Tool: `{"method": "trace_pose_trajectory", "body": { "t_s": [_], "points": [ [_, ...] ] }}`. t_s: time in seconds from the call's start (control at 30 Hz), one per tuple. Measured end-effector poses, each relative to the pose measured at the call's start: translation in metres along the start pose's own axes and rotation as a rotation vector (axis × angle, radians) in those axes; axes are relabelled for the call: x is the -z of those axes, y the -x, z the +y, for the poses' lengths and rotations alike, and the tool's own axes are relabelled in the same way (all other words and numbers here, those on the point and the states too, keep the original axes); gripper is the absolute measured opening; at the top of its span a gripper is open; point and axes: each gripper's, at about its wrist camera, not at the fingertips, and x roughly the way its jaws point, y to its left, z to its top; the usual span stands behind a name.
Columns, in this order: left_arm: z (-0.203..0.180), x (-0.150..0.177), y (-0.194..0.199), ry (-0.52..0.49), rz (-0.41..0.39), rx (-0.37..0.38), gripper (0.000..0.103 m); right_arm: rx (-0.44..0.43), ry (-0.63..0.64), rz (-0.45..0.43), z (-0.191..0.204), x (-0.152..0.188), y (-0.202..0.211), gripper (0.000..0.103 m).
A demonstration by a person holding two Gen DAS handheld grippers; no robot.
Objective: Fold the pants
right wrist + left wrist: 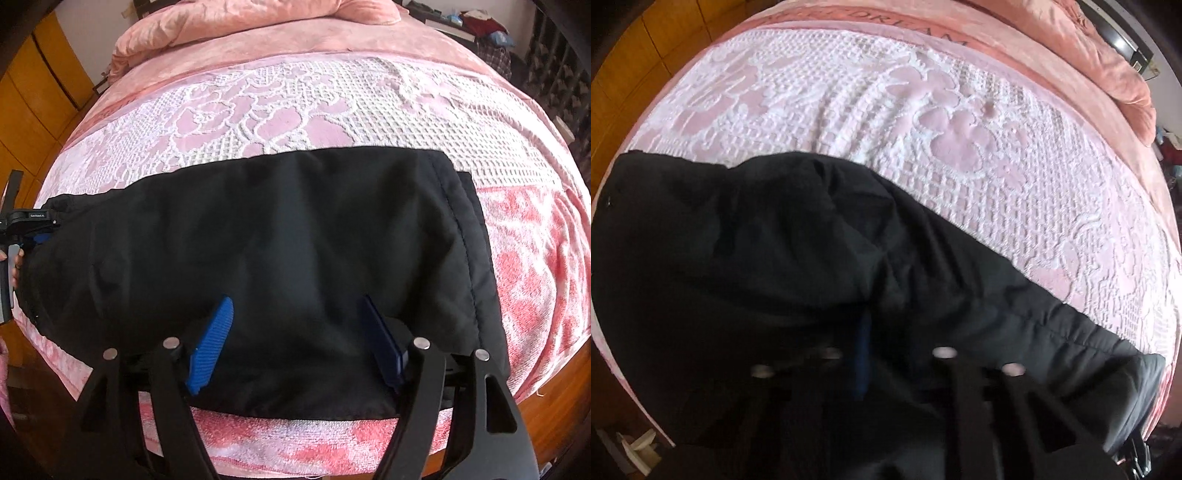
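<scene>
Black pants (288,229) lie folded into a wide band across the pink bedspread (280,107), near the bed's front edge. My right gripper (295,300) hovers over their near part, open, its blue pads (212,343) spread wide with nothing pinched between them. In the right wrist view my left gripper (35,236) is at the pants' left end, with a hand on its handle. In the left wrist view the picture is blurred. There the black pants (775,258) bunch up around my left gripper (866,328), which is shut on the cloth, with only a sliver of blue finger (862,354) showing.
A crumpled pink quilt (229,26) is piled at the far end of the bed. Orange wooden cabinets (40,74) stand on the left. A cluttered shelf (480,22) and a dark lattice rack (557,74) are at the far right. Wooden floor (576,387) shows beside the bed.
</scene>
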Motion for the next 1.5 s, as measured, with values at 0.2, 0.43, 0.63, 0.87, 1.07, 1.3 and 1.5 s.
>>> {"method": "trace_pose_trajectory", "body": {
  "t_s": [0.2,0.43,0.63,0.87,1.07,1.3,1.5],
  "points": [
    [0.006,-0.005,0.017,0.037,-0.223,0.037,0.003,-0.016,-0.018,0.006,-0.003,0.003,-0.005,0.074],
    [0.005,-0.006,0.035,0.018,-0.496,0.037,0.003,-0.009,-0.040,-0.005,-0.010,0.003,-0.010,0.075],
    [0.001,0.002,0.020,-0.035,-0.386,0.055,0.009,-0.003,-0.048,-0.003,-0.013,0.004,-0.017,0.077],
    [0.006,0.060,0.071,-0.082,-0.434,0.173,0.063,-0.073,-0.067,-0.070,-0.019,0.000,0.009,0.077],
    [0.023,0.079,0.012,-0.073,-0.273,0.094,0.060,-0.050,-0.036,-0.030,-0.008,0.001,-0.001,0.077],
    [0.030,0.098,0.047,-0.077,-0.300,0.145,0.053,0.029,-0.016,0.033,0.000,0.008,-0.021,0.078],
    [0.097,0.130,0.081,0.057,-0.291,0.162,0.054,-0.177,0.055,-0.037,0.062,0.007,0.009,0.077]
  ]
}}
